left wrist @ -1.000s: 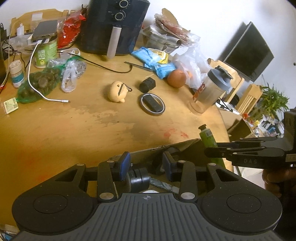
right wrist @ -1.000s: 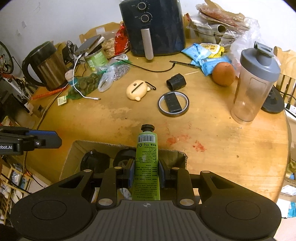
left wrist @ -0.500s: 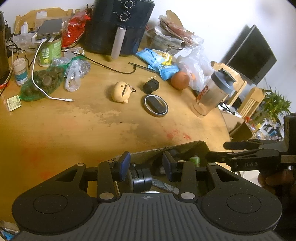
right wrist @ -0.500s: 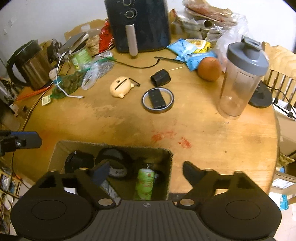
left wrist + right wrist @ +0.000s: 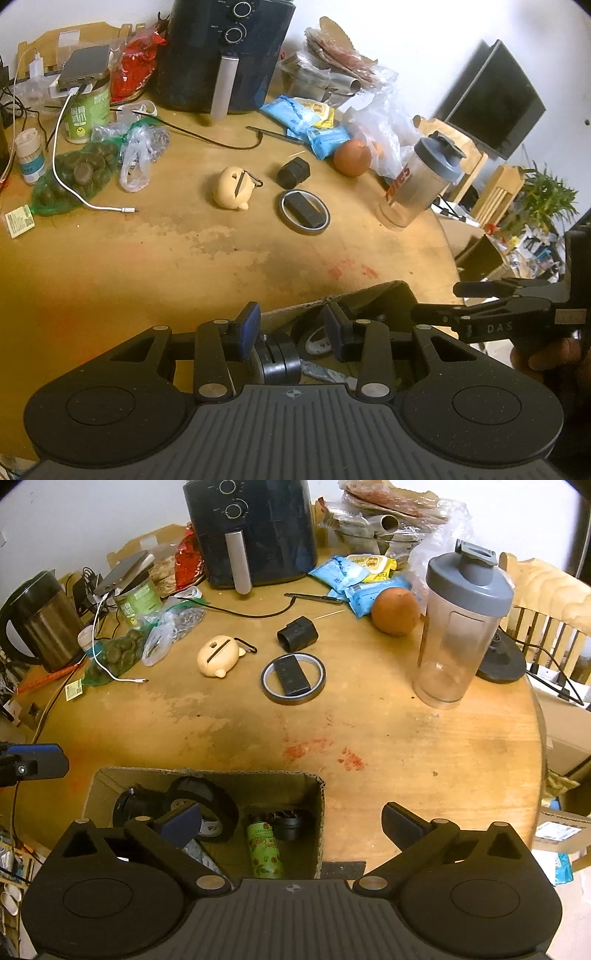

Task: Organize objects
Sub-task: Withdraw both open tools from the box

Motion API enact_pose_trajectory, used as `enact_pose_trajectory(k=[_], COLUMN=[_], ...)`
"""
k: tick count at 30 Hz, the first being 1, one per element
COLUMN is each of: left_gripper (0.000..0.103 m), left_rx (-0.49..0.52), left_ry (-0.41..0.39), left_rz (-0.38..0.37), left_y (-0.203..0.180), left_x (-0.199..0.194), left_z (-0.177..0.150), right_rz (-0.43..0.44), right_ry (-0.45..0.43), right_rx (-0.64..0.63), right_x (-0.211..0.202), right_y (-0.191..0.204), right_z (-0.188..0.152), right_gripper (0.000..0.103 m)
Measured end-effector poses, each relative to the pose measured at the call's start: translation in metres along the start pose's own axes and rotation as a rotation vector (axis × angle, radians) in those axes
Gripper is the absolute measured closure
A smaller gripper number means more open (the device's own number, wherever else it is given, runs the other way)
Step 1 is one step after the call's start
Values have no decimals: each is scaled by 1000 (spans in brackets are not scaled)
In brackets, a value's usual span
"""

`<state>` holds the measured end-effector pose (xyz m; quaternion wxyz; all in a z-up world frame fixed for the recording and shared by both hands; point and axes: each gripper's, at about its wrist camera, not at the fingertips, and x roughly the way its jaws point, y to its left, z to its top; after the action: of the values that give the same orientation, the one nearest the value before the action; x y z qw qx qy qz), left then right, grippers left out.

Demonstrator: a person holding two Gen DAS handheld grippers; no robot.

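A cardboard box [image 5: 207, 775] sits at the table's near edge. Inside lie a green tube [image 5: 264, 849], black tape rolls [image 5: 218, 805] and a black round part [image 5: 127, 808]. My right gripper [image 5: 291, 823] is wide open and empty above the box's right end; it also shows in the left wrist view [image 5: 439, 306]. My left gripper [image 5: 293, 328] is partly open and empty over the box [image 5: 373, 291], with a black cylinder [image 5: 277, 360] below it; its blue tip [image 5: 40, 762] shows in the right wrist view.
On the table stand a beige earbud case [image 5: 218, 655], a tape ring around a black block [image 5: 293, 679], a black cube [image 5: 297, 633], an orange [image 5: 395, 611], a shaker bottle [image 5: 460, 627], an air fryer [image 5: 251, 531], a kettle [image 5: 40, 624], snack packets and bags.
My right gripper opened and let go of the green tube, which now lies in the box. The right gripper then drew back and up. The left gripper barely moved.
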<state>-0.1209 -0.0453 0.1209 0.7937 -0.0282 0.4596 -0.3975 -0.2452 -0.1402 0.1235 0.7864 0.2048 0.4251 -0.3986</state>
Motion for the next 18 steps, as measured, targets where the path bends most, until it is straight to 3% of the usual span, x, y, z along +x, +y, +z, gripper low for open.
enact_pose_trajectory(k=[9, 11, 18], left_gripper=[60, 48, 48], left_rx=[-9, -7, 2], left_ry=[-20, -21, -3], left_rz=[60, 79, 113], left_y=[6, 6, 7], left_x=[4, 7, 22], left_z=[10, 15, 29], right_rz=[0, 1, 13], right_ry=[2, 3, -2], right_rx=[-12, -13, -2], right_x=[5, 6, 14], right_y=[0, -2, -13], right_z=[2, 5, 18], right_gripper=[0, 0, 0])
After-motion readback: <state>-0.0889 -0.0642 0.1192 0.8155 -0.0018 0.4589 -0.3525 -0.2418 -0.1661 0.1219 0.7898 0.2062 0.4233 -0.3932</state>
